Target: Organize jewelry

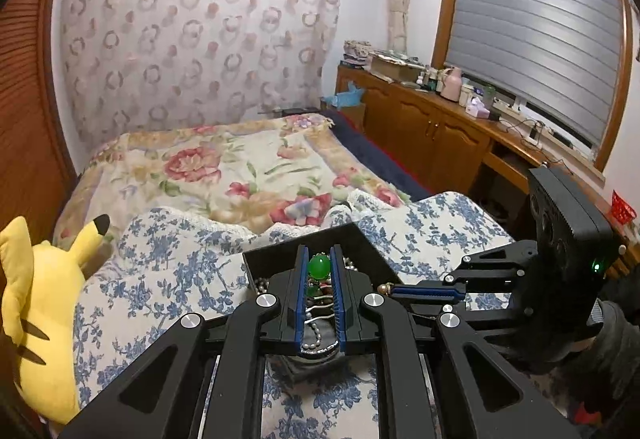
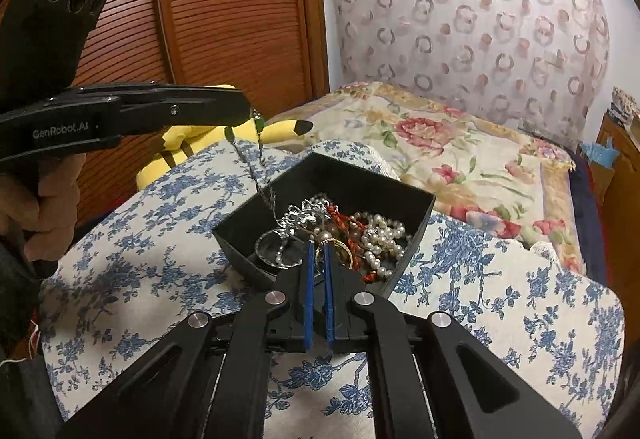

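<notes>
A black open box (image 2: 416, 215) on the blue-flowered cloth holds tangled jewelry: a pearl strand (image 2: 380, 235), a red cord, silver pieces and a gold ring (image 2: 340, 251). My left gripper (image 1: 319, 259) is shut on a necklace with a green bead (image 1: 319, 266) and holds it above the box (image 1: 264, 259); its thin chain (image 2: 260, 175) hangs down into the box. My right gripper (image 2: 319, 243) is nearly shut, its tips at the box's near edge by the gold ring; I cannot tell whether it grips anything. It also shows in the left wrist view (image 1: 404, 291).
A yellow plush toy (image 1: 44, 311) lies left of the cloth-covered surface (image 2: 140, 251). A bed with a floral blanket (image 1: 224, 167) lies behind. A wooden cabinet (image 1: 432, 127) with clutter runs along the window at the right. A wooden wardrobe (image 2: 224, 7) stands at the left.
</notes>
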A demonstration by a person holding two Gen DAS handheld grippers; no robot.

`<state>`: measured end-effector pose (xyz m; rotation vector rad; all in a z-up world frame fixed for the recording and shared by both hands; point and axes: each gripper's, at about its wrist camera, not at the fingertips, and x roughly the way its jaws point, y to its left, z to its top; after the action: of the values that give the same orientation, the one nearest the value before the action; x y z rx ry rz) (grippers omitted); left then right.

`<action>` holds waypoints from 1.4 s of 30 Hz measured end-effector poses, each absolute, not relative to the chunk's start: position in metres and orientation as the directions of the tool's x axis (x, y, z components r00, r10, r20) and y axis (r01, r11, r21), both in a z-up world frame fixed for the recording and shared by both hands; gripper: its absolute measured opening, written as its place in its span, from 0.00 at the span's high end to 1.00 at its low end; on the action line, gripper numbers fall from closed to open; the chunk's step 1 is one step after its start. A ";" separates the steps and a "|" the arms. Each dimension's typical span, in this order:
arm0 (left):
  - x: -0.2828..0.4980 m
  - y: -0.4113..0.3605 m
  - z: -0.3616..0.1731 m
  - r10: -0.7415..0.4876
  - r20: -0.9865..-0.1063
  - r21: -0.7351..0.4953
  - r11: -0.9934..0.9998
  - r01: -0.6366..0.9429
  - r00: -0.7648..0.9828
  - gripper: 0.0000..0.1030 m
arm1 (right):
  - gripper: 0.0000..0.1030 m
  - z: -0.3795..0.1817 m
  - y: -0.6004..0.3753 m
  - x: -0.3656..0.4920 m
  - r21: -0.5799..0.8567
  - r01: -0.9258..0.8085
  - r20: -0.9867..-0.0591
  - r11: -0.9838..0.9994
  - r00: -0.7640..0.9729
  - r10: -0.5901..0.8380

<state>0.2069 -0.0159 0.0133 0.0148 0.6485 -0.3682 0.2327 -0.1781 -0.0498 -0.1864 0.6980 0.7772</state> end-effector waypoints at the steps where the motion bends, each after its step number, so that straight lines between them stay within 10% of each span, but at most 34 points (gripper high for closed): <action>1: 0.209 -0.016 0.011 -0.326 -0.599 -0.101 0.937 0.335 0.732 0.90 | 0.94 -0.051 -0.178 0.233 0.098 -0.696 -0.640 0.711 0.503 0.581; 4: 0.210 -0.015 0.004 -0.310 -0.613 -0.100 0.943 0.318 0.727 0.89 | 0.94 -0.053 -0.180 0.237 0.111 -0.687 -0.642 0.718 0.502 0.579; 14: 0.191 -0.008 -0.012 -0.211 -0.628 -0.051 0.972 0.231 0.749 0.39 | 0.93 -0.044 -0.191 0.221 0.086 -0.638 -0.624 0.765 0.564 0.541; 21: 0.157 0.000 -0.006 -0.143 -0.611 -0.039 0.988 0.150 0.779 0.11 | 0.65 -0.028 -0.207 0.189 0.075 -0.566 -0.575 0.821 0.648 0.499; 37: 0.074 0.004 0.002 -0.033 -0.573 0.004 0.999 0.043 0.819 0.08 | 0.03 -0.005 -0.240 0.098 0.070 -0.421 -0.457 0.904 0.792 0.404; 42: 0.060 0.005 0.000 -0.022 -0.570 0.000 1.000 0.027 0.822 0.08 | 0.02 -0.005 -0.248 0.088 0.065 -0.384 -0.443 0.921 0.816 0.371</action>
<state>0.0603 0.0046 0.0003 0.0082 0.6059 -0.0263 0.0882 -0.2477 -0.0050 -0.0278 0.4661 0.4026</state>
